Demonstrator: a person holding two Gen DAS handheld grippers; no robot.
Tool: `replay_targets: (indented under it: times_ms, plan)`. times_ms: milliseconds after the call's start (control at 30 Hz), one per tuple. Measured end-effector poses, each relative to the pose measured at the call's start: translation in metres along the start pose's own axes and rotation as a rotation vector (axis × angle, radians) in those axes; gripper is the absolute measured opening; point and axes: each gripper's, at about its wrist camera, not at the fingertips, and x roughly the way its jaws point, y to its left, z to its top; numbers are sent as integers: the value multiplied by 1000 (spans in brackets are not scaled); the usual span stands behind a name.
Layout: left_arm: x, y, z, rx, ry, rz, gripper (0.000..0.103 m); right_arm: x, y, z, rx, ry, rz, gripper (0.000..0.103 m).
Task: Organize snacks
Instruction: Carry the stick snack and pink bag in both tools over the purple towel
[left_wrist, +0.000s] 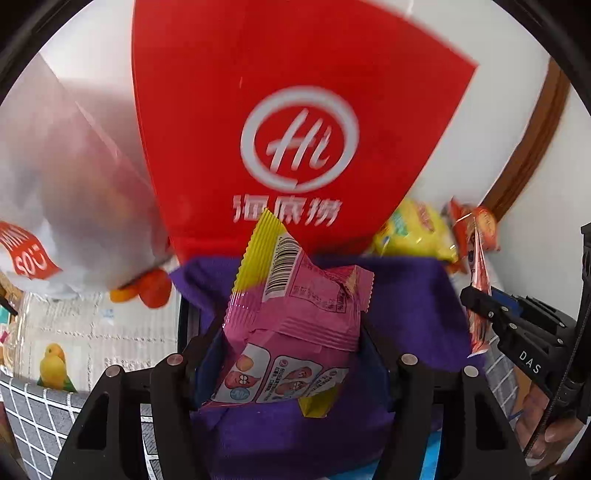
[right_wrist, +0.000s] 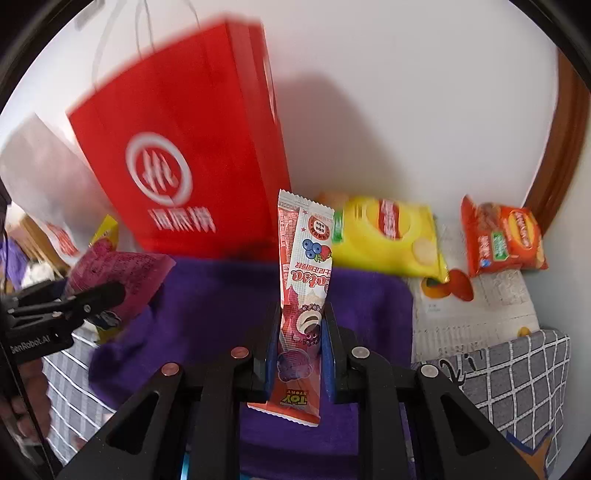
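My left gripper (left_wrist: 288, 354) is shut on a pink and yellow snack packet (left_wrist: 295, 317), held above a purple cloth (left_wrist: 402, 306). The right gripper (right_wrist: 297, 343) is shut on a slim pink and white snack stick (right_wrist: 304, 280) that stands upright between its blue pads. A red paper bag (left_wrist: 295, 122) with a white logo stands just behind the cloth; it is the red paper bag (right_wrist: 184, 173) at the left of the right wrist view. Each gripper shows in the other's view: the left gripper (right_wrist: 110, 291) with the pink packet (right_wrist: 122, 273), the right gripper (left_wrist: 472, 299) with the stick (left_wrist: 478, 280).
A yellow chip bag (right_wrist: 384, 236) and an orange chip bag (right_wrist: 506, 236) lie against the white wall at the right. A translucent white bag (left_wrist: 70, 206) stands left of the red bag. Orange round things (right_wrist: 448, 286) lie on a printed mat. Grey checked cloth (right_wrist: 517, 376) covers the near surface.
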Motion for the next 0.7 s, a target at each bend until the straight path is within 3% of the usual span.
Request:
replay_targets:
  times_ms: [167, 300, 700]
  plan:
    - [28, 3, -8, -13, 74, 1, 63, 33, -17, -11, 12, 90, -18, 20]
    - [41, 3, -13, -22, 110, -9, 63, 41, -26, -13, 37, 108, -23, 20]
    - [51, -7, -14, -12, 123, -7, 63, 49, -25, -15, 10, 145, -38, 22]
